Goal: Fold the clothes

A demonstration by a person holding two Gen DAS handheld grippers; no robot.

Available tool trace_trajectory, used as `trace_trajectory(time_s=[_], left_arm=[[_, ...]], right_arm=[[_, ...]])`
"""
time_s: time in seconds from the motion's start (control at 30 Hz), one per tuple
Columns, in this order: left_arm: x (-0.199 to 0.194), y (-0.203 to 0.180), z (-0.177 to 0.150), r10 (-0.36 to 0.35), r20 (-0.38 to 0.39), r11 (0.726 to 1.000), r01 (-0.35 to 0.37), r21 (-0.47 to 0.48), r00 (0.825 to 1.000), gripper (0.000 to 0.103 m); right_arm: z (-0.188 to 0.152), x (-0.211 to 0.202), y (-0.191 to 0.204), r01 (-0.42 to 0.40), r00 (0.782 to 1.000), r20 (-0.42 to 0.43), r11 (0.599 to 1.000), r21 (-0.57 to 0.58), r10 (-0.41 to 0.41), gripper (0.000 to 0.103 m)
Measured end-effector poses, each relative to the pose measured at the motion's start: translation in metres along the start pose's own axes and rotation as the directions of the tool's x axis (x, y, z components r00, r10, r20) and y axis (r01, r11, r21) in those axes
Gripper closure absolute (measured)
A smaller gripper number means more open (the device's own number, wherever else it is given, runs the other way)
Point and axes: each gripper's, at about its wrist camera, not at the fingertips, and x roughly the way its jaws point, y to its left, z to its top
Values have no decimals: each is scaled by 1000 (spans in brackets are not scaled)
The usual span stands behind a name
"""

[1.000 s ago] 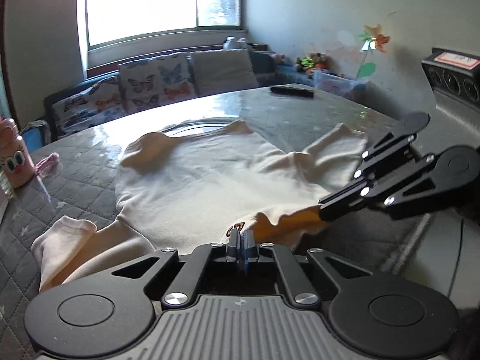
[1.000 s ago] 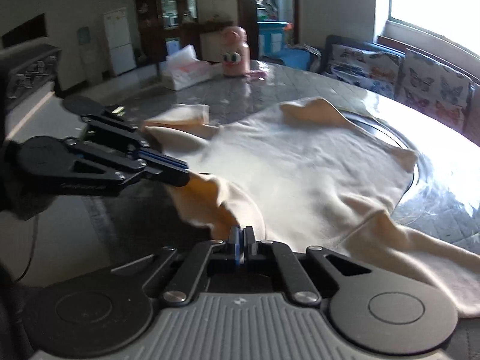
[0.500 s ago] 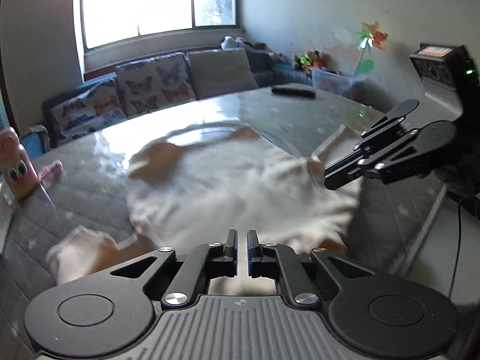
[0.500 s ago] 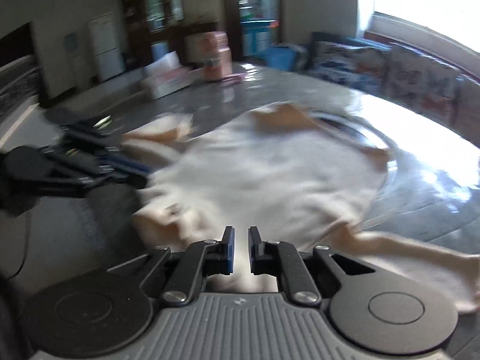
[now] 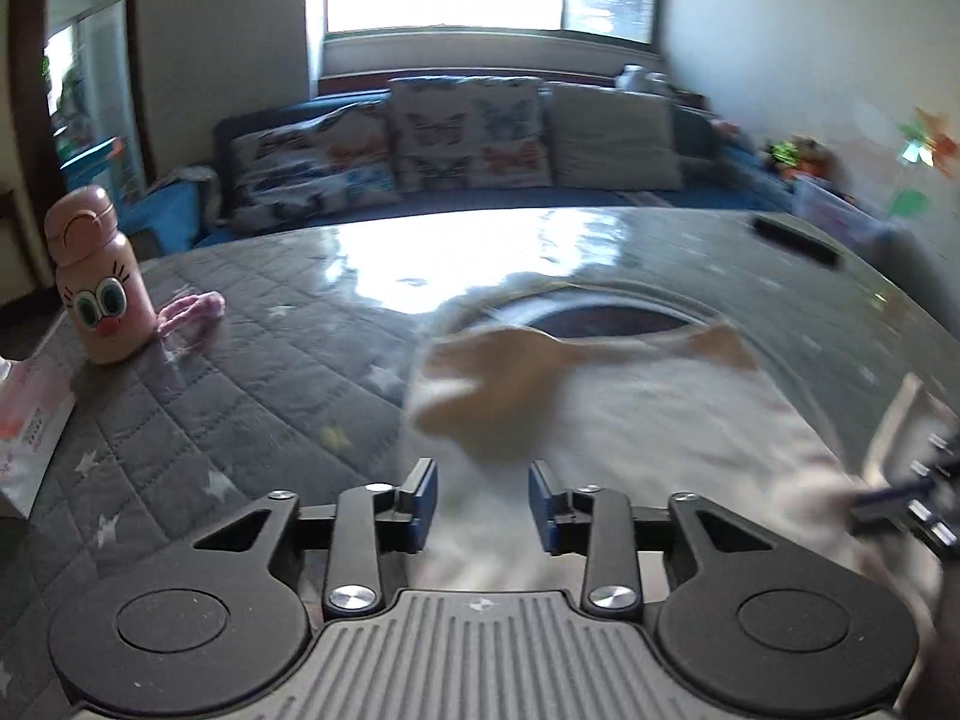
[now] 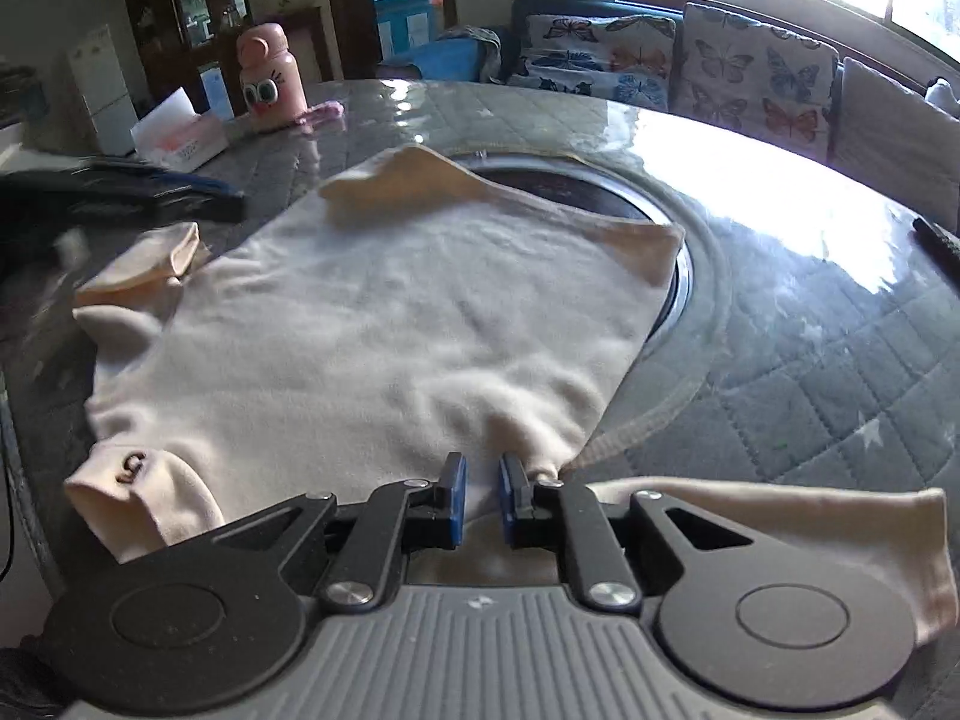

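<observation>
Top (image 6: 384,324): cream, flat on table (image 6: 840,372), long axis running away from near edge | right claw (image 6: 482,495): spread, over its near hem; nearer | left claw (image 5: 483,501): spread; empty

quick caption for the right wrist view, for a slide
Open right gripper poised at the near edge of a cream top spread on a quilted table, pink bottle behind.
</observation>
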Motion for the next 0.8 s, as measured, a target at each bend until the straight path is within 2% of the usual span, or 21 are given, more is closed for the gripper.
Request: trace_trajectory(time_s=[0.07, 0.2, 0.37, 0.4, 0.43, 0.5, 0.53, 0.67, 0.73, 0.8], left_arm=[[20, 6, 10, 21, -14, 1000, -22, -18, 1000, 59], [53, 15, 24, 47, -39, 997, -49, -54, 998, 59], [77, 28, 27, 0, -66, 993, -8, -121, 998, 62], [79, 27, 26, -7, -65, 992, -1, -125, 998, 69], [79, 26, 25, -10, -63, 992, 2, -126, 998, 81], [80, 24, 23, -17, -59, 992, 9, -128, 998, 95], [78, 23, 23, -16, -48, 992, 10, -126, 999, 97], [52, -1, 21, -39, 45, 999, 41, -29, 998, 98], [41, -17, 18, -115, 59, 992, 111, 56, 992, 95], [35, -31, 11, -192, 36, 974, 186, 128, 981, 92]], right_arm=[[9, 0, -2, -7, 1000, 14, 1000, -2, 7, 80], [35, 12, -14, -2, 999, 44, 1000, 19, 1, 79], [57, 29, -40, 17, 998, 60, 996, 89, -22, 79], [59, 32, -43, 20, 998, 60, 995, 96, -26, 79], [60, 35, -46, 24, 998, 60, 995, 100, -30, 79], [63, 41, -50, 30, 998, 59, 994, 103, -36, 79], [64, 43, -52, 33, 997, 59, 994, 102, -40, 79], [69, 52, -60, 49, 997, 61, 992, 114, -56, 78], [72, 56, -64, 57, 996, 62, 991, 123, -65, 78], [74, 59, -67, 61, 996, 61, 990, 128, -69, 78]])
